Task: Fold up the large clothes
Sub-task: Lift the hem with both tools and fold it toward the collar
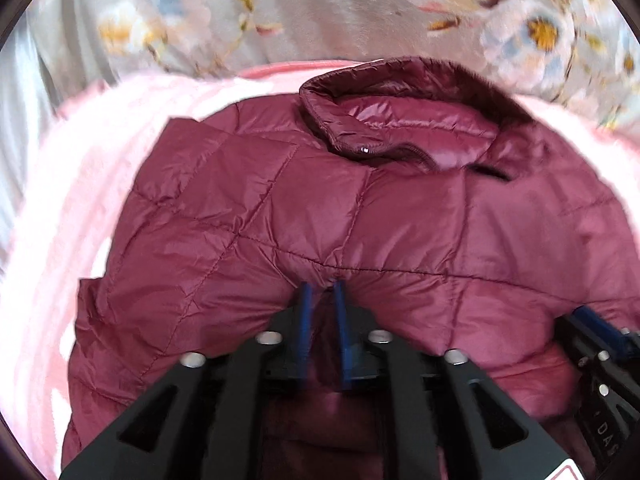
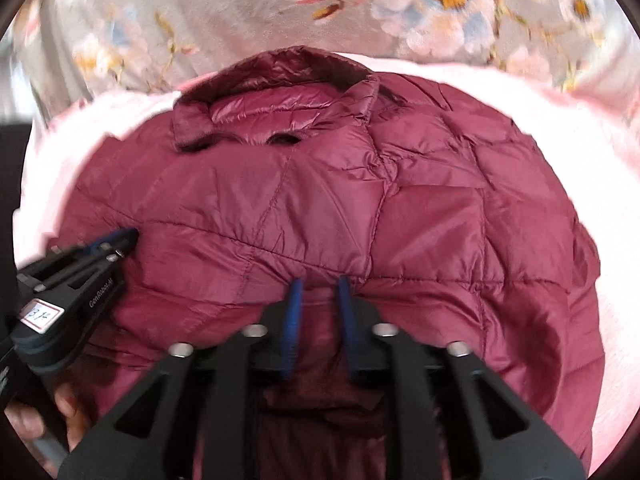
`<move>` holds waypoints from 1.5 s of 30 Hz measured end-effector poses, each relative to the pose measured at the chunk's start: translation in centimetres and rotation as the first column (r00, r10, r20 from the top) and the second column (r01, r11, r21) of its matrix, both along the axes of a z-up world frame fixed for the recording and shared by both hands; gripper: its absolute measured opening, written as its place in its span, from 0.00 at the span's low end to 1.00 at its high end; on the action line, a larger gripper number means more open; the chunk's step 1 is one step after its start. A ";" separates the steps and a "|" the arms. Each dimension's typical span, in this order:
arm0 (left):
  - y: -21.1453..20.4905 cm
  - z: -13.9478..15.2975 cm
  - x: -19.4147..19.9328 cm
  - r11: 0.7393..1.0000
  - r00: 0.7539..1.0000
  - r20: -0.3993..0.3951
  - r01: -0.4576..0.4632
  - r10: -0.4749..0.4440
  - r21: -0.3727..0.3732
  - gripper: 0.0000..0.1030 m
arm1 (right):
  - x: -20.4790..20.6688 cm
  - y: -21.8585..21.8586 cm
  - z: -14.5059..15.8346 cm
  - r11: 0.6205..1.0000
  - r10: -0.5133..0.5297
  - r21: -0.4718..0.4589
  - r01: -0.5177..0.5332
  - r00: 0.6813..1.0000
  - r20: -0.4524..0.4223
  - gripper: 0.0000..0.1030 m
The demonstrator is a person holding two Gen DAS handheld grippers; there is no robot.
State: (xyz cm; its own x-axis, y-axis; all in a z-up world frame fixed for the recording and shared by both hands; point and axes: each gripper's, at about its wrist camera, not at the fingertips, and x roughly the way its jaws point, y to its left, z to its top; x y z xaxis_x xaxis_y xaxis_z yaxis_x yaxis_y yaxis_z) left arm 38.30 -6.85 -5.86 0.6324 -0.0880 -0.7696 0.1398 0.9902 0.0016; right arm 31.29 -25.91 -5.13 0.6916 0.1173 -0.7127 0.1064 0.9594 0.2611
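A maroon quilted puffer jacket [image 1: 304, 208] lies on a pink blanket [image 1: 60, 208], collar [image 1: 400, 112] at the far side. It also shows in the right wrist view [image 2: 340, 200], collar [image 2: 276, 100] far left. My left gripper [image 1: 322, 286] is shut on a fold of the jacket's near part. My right gripper [image 2: 320, 284] is shut on another fold of the jacket beside it. The right gripper also shows at the right edge of the left wrist view [image 1: 592, 324], and the left gripper at the left of the right wrist view [image 2: 120, 240].
A grey floral bedspread [image 1: 320, 8] lies beyond the pink blanket, also seen in the right wrist view [image 2: 240, 12]. The pink blanket [image 2: 580, 160] surrounds the jacket. A hand [image 2: 68, 412] shows at the lower left of the right wrist view.
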 end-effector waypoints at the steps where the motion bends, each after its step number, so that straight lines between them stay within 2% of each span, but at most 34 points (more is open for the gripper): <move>1: 1.0 0.9 0.5 0.998 1.000 -0.026 0.012 -0.014 -0.067 0.36 | 0.0 -0.6 0.8 0.999 0.006 0.042 -0.007 1.000 0.017 0.46; 2: 1.6 1.8 0.9 0.995 0.999 -0.033 0.012 -0.016 -0.103 0.44 | 0.4 -1.4 1.9 0.998 0.011 0.054 -0.013 0.999 0.035 0.47; 5: 3.4 5.0 3.6 0.986 1.000 -0.016 -0.019 0.016 -0.164 0.48 | 3.1 -3.6 4.1 1.000 -0.002 0.026 0.000 0.997 0.076 0.52; 6: 3.5 5.4 4.4 0.983 1.000 -0.017 -0.016 0.013 -0.180 0.51 | 4.5 -4.8 4.4 0.999 -0.022 0.048 0.018 0.996 0.090 0.52; 7: 3.5 5.9 5.6 0.979 1.000 -0.025 -0.011 0.006 -0.204 0.59 | 5.7 -5.9 4.4 0.997 -0.038 0.077 0.031 0.995 0.091 0.52; 8: 3.5 6.0 7.3 0.971 0.999 -0.048 -0.014 0.002 -0.240 0.63 | 7.3 -7.0 4.2 0.991 -0.053 0.126 0.043 0.995 0.081 0.52; 11: 3.2 4.6 11.4 0.943 0.988 -0.153 -0.047 -0.004 -0.329 0.63 | 11.0 -8.8 3.0 0.974 -0.055 0.222 0.046 0.998 0.036 0.52; 15: 2.2 2.2 14.4 0.929 0.973 -0.232 -0.068 -0.020 -0.365 0.63 | 14.3 -8.2 0.4 0.972 -0.027 0.231 0.042 0.997 -0.068 0.55; 16: 2.0 1.4 14.8 0.927 0.966 -0.259 -0.080 -0.019 -0.367 0.61 | 14.8 -7.4 -0.3 0.973 -0.009 0.229 0.032 0.995 -0.097 0.56; 18: 1.5 0.7 15.2 0.922 0.957 -0.288 -0.085 -0.029 -0.377 0.57 | 15.0 -6.1 -0.3 0.976 0.026 0.220 -0.004 0.995 -0.096 0.56; 19: 1.5 0.7 15.1 0.920 0.956 -0.290 -0.080 -0.037 -0.383 0.44 | 15.0 -5.6 -0.2 0.973 0.049 0.227 -0.027 0.995 -0.090 0.49; 20: 1.3 0.8 15.1 0.917 0.954 -0.295 -0.065 -0.060 -0.395 0.19 | 15.1 -5.0 0.2 0.968 0.075 0.244 -0.054 0.994 -0.077 0.31; 21: 1.2 1.0 15.2 0.915 0.951 -0.299 -0.053 -0.075 -0.399 0.10 | 15.1 -4.7 0.6 0.958 0.096 0.278 -0.076 0.994 -0.059 0.19; 22: 1.0 1.5 14.9 0.917 0.954 -0.290 -0.046 -0.078 -0.396 0.07 | 14.9 -4.7 1.1 0.948 0.101 0.307 -0.085 0.994 -0.033 0.10; 23: 1.0 2.1 14.6 0.918 0.961 -0.266 -0.034 -0.079 -0.395 0.05 | 14.5 -4.9 2.1 0.936 0.095 0.338 -0.095 0.995 0.016 0.08; 25: 1.0 3.9 13.6 0.925 0.976 -0.198 0.007 -0.089 -0.380 0.05 | 12.9 -5.4 4.4 0.930 0.084 0.347 -0.123 0.989 0.125 0.07; 27: 1.2 5.0 12.4 0.937 0.986 -0.130 0.049 -0.100 -0.345 0.05 | 11.7 -5.7 5.0 0.947 0.079 0.299 -0.122 0.985 0.152 0.07; 29: 1.0 4.5 11.8 0.955 0.988 -0.112 0.066 -0.102 -0.288 0.05 | 11.5 -5.6 3.6 0.978 0.065 0.194 -0.081 0.994 0.089 0.07; 31: 0.9 2.6 12.0 0.973 0.986 -0.137 0.068 -0.100 -0.222 0.05 | 11.8 -5.5 0.9 0.990 0.055 0.130 -0.054 0.999 -0.001 0.07; 33: 0.8 0.3 12.2 0.976 0.981 -0.168 0.063 -0.099 -0.207 0.05 | 11.6 -5.9 -1.4 0.992 0.047 0.119 -0.041 0.997 -0.054 0.07; 35: 1.0 -0.6 11.8 0.976 0.985 -0.144 0.067 -0.098 -0.207 0.07 | 11.4 -5.9 -2.5 0.992 0.050 0.121 -0.044 0.997 -0.051 0.06; 39: 0.6 -1.1 11.3 0.985 0.991 -0.090 0.087 -0.101 -0.151 0.09 | 11.6 -5.5 -2.7 0.995 0.053 0.087 -0.048 0.997 -0.048 0.06; 41: 0.4 -0.8 11.1 0.989 0.992 -0.080 0.089 -0.099 -0.121 0.14 | 11.8 -5.7 -2.7 0.993 0.051 0.106 -0.044 0.997 -0.063 0.07; 43: 0.6 0.0 10.5 0.990 0.992 -0.065 0.102 -0.108 -0.093 0.16 | 10.9 -6.7 -1.3 0.993 0.036 0.119 -0.026 0.996 -0.078 0.11; 45: 1.5 1.8 9.6 0.990 0.992 -0.028 0.120 -0.123 -0.080 0.17 | 10.4 -7.4 0.6 0.995 0.018 0.103 -0.013 0.999 -0.046 0.14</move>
